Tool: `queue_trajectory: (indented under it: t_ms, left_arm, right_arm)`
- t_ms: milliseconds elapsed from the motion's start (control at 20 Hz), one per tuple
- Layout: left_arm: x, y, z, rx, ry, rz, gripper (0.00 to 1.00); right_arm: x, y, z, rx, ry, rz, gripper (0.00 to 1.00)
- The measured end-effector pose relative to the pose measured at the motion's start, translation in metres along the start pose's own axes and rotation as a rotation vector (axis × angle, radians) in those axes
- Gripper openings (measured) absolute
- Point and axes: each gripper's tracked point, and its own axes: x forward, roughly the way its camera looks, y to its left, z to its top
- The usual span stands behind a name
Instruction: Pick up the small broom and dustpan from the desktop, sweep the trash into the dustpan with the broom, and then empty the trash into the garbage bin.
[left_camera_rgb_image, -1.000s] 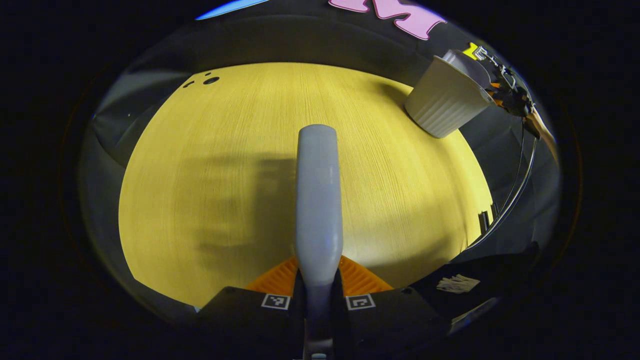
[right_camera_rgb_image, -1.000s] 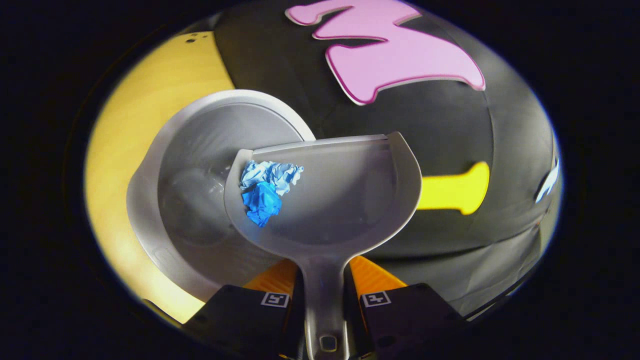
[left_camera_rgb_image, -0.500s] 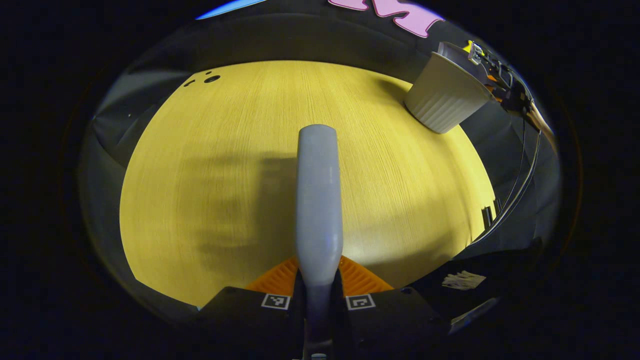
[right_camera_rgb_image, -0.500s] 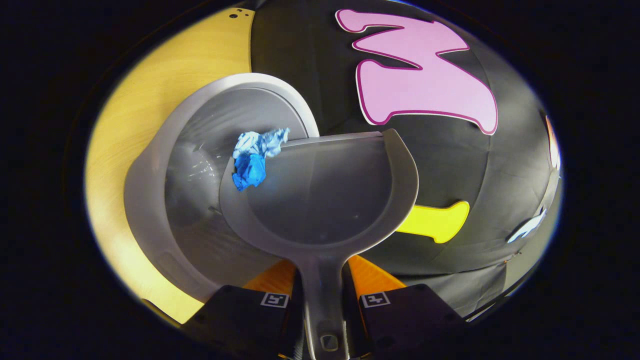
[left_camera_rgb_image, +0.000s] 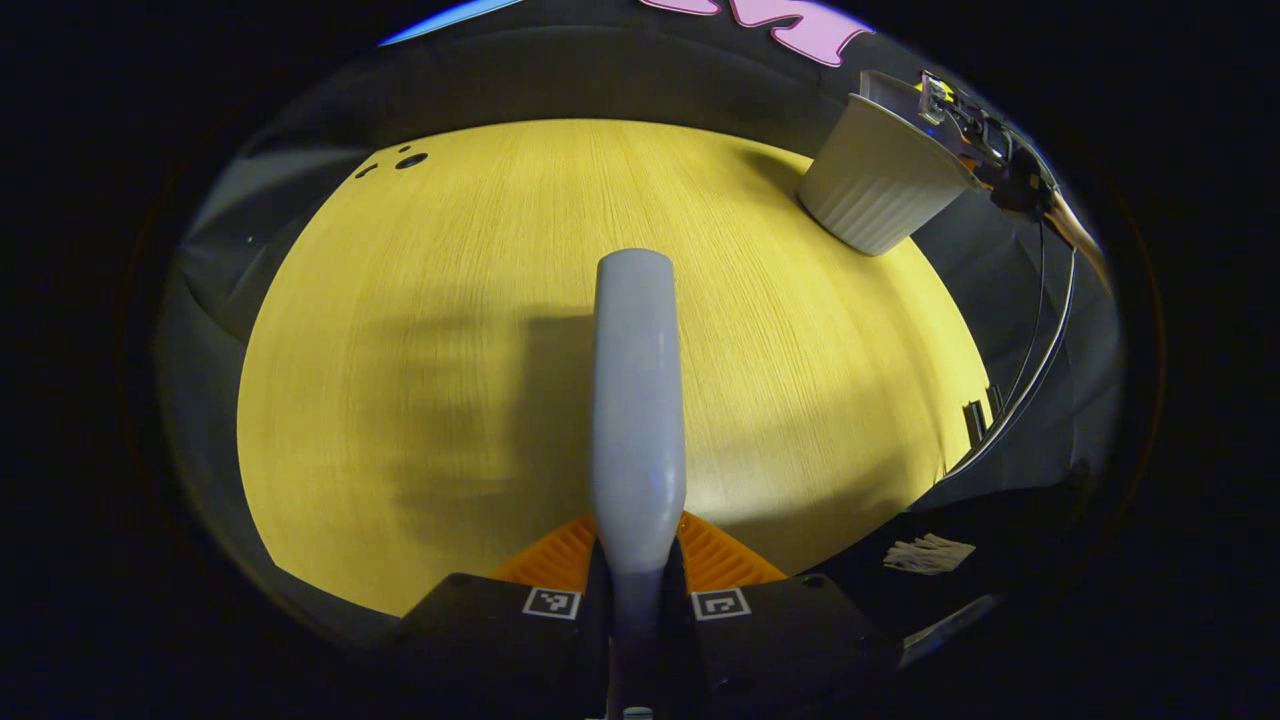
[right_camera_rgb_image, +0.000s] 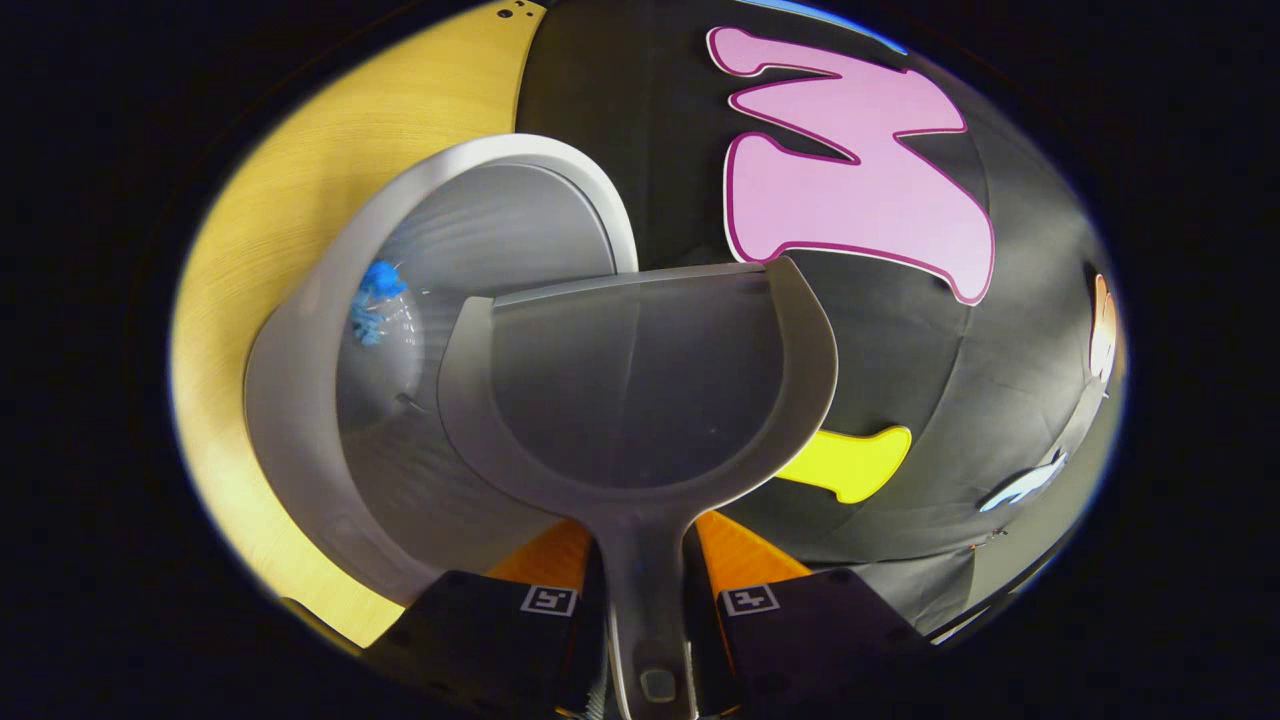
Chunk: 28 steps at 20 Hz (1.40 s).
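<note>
From where I sit this reads as a staged recording booth, not a lived-in home; black cloth (right_camera_rgb_image: 660, 130) hangs as the wall right behind the desk (left_camera_rgb_image: 450, 300), a bare yellow wood-grain top with small dark holes (left_camera_rgb_image: 410, 160) near its far corner; cables (left_camera_rgb_image: 1035, 330) trail down past the desk's edge; a ribbed white garbage bin (left_camera_rgb_image: 875, 190) stands on the desk itself.

No readable text, brand or number appears in either view; small square coded markers (right_camera_rgb_image: 548, 599) sit on each gripper's fingers, at the bottom of the frame.
</note>
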Motion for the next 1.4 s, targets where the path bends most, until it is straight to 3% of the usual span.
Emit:
queue_trajectory:
  t_ms: [350,450,500,550,700,900,1000,1150,1200,1250,1400]
  left_arm:
    - [-0.003,-0.004,0.007,-0.040,-0.031,0.014,0.26]
    - [-0.006,-0.008,0.010,-0.058,-0.038,0.015,0.26]
    - [-0.007,-0.009,0.010,-0.068,-0.044,0.008,0.26]
    - [-0.008,-0.009,0.011,-0.075,-0.047,0.004,0.26]
    - [-0.010,-0.006,0.014,-0.082,-0.055,0.015,0.26]
    - [-0.013,-0.007,0.020,-0.109,-0.071,0.014,0.26]
    - [-0.014,-0.006,0.023,-0.111,-0.080,0.021,0.29]
    - [-0.018,-0.004,0.030,-0.125,-0.116,0.036,0.26]
    - [-0.020,-0.005,0.032,-0.134,-0.128,0.037,0.29]
    - [-0.022,-0.005,0.032,-0.139,-0.140,0.038,0.26]
    - [-0.025,-0.003,0.027,-0.153,-0.156,0.039,0.29]
  right_arm:
    - [0.008,0.011,-0.015,0.267,0.041,0.134,0.38]
    - [0.008,0.019,-0.015,0.438,0.063,0.241,0.38]
    - [0.006,0.024,-0.014,0.538,0.087,0.299,0.43]
    - [0.003,0.030,-0.011,0.635,0.100,0.350,0.38]
    - [0.003,0.036,-0.009,0.820,0.134,0.444,0.38]
    - [0.001,0.030,-0.006,1.030,0.139,0.504,0.38]
    - [0.001,0.024,-0.004,1.187,0.136,0.547,0.38]
    - [-0.006,0.014,0.007,1.458,0.110,0.604,0.38]
    - [-0.008,0.011,0.006,1.504,0.092,0.606,0.38]
    - [-0.008,0.008,0.004,1.511,0.070,0.591,0.38]
    - [-0.015,0.002,0.010,1.476,0.011,0.537,0.38]
